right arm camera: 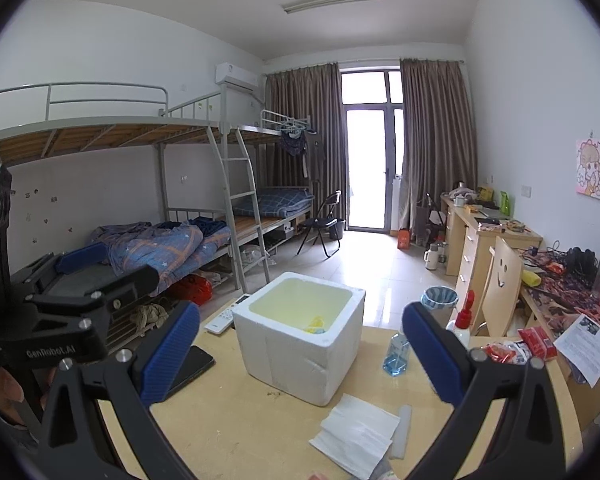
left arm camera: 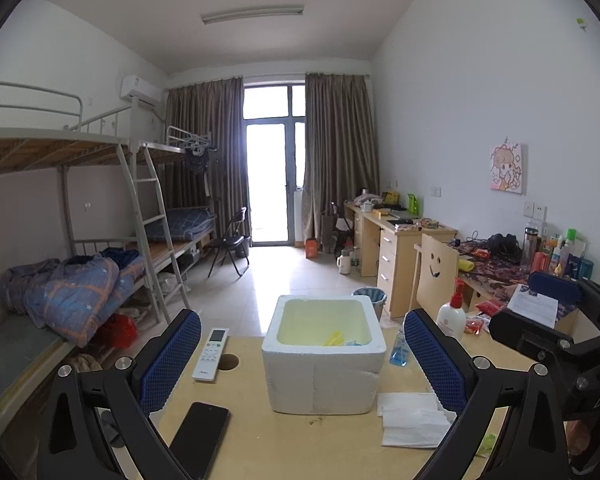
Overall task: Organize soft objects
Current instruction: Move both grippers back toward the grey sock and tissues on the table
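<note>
A white foam box (left arm camera: pixel 323 360) (right arm camera: pixel 300 336) stands on the wooden table, with small yellow and blue soft pieces (left arm camera: pixel 338 339) (right arm camera: pixel 316 323) lying inside it. My left gripper (left arm camera: pixel 302 360) is open, its blue pads wide apart on either side of the box and short of it. My right gripper (right arm camera: pixel 302 356) is open too, nothing between its pads, the box ahead of it. White tissues (left arm camera: pixel 414 418) (right arm camera: pixel 358 434) lie on the table to the right front of the box. The right gripper's body (left arm camera: pixel 556 344) shows at the right of the left wrist view.
On the table lie a white remote (left arm camera: pixel 211 354), a black phone (left arm camera: pixel 199 438), a blue-liquid bottle (right arm camera: pixel 397 354) and a pump bottle (left arm camera: pixel 452 316). A cluttered desk (right arm camera: pixel 572 300) and a chair with a smiley back (right arm camera: pixel 502 280) stand right. Bunk beds (right arm camera: pixel 140 248) line the left wall.
</note>
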A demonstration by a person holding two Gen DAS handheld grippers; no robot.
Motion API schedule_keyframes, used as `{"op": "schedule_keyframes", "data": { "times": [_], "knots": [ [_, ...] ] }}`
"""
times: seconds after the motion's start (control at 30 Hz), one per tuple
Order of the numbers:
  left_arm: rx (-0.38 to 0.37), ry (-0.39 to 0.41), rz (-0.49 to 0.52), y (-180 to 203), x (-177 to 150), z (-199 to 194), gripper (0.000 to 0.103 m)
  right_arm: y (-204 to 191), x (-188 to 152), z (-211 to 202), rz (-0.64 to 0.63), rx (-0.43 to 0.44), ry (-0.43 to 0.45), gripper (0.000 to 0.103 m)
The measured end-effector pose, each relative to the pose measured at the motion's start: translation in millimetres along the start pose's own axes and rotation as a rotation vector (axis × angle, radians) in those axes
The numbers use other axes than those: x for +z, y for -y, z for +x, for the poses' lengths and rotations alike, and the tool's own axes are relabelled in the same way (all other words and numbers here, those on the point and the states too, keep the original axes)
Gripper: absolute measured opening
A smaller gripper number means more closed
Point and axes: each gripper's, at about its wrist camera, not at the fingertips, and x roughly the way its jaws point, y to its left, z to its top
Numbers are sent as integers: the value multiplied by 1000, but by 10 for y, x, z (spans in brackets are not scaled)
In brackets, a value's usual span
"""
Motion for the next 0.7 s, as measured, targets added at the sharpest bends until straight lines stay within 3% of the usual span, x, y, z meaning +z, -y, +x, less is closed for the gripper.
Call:
{"op": "schedule_keyframes", "data": {
  "times": [0.37,0.57,0.7],
  "knots": [
    [-47,83,-16,37,-415,-253,102,41,-404,-141,48,12,13,103],
    [-18,107,13,99,-684,-331,102,27,-677,-266,27,-74,51,103],
    [-21,97,9,174,-890,-351,102,43,-865,-337,50,-48,41,103]
  ]
}}
